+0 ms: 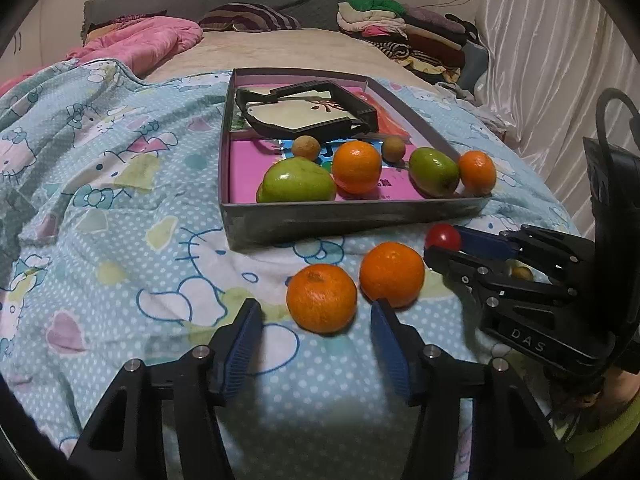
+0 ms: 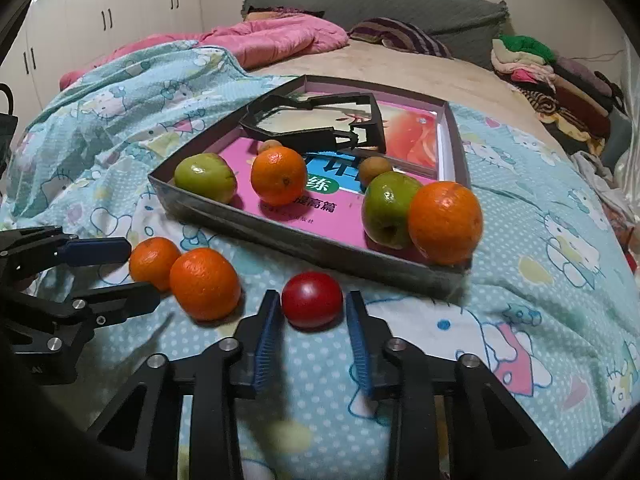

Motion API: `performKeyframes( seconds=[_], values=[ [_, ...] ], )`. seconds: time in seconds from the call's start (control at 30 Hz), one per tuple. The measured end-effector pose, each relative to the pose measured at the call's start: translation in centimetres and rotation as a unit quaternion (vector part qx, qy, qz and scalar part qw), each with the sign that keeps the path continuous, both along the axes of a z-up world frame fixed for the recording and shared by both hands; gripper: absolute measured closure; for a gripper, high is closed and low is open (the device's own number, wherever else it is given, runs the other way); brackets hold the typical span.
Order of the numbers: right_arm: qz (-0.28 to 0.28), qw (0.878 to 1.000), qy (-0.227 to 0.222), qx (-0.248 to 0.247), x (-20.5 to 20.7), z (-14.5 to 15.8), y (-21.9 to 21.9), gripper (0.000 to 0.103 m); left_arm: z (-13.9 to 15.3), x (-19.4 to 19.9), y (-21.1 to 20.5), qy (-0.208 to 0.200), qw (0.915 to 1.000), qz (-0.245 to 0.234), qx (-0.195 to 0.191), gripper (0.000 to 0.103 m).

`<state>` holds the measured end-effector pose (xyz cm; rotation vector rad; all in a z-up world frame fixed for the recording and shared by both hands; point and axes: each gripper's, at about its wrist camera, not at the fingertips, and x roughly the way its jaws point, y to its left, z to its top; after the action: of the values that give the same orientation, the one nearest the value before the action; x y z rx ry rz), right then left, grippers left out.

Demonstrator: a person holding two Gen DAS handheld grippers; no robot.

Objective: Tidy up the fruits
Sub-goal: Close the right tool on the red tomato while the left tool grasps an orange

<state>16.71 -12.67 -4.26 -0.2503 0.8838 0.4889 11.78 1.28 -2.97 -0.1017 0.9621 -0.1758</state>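
A grey box (image 1: 344, 220) (image 2: 304, 242) on the bed holds two green apples (image 1: 298, 181) (image 2: 386, 210), two oranges (image 1: 356, 166) (image 2: 445, 222) and two small brown fruits (image 1: 306, 147). Two oranges (image 1: 321, 298) (image 1: 392, 273) (image 2: 205, 283) and a red tomato (image 2: 312, 299) (image 1: 443, 237) lie on the quilt in front of the box. My left gripper (image 1: 316, 322) is open, its fingers on either side of the nearer orange. My right gripper (image 2: 312, 304) is open around the tomato, not touching it.
A black frame (image 1: 308, 110) lies on books in the box's far half. A small brown fruit (image 1: 522, 272) lies under the right gripper. A pink duvet (image 2: 280, 38) and stacked clothes (image 1: 404, 28) lie farther back. A white curtain (image 1: 560, 60) hangs at right.
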Motion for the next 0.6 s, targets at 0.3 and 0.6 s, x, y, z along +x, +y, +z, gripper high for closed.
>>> performKeyframes(
  seconds=[0.3,0.6],
  values=[
    [-0.002,1.0,0.003,0.026,0.2,0.1,-0.6,0.072,-0.9,1.0,-0.5,0.004,1.0,-0.007,0.0,0.063],
    [0.0,0.998,-0.007,0.061,-2.0,1.4,-2.0,0.072,-0.1,1.1,0.5,0.005,0.9997,-0.001,-0.026,0.067]
  ],
)
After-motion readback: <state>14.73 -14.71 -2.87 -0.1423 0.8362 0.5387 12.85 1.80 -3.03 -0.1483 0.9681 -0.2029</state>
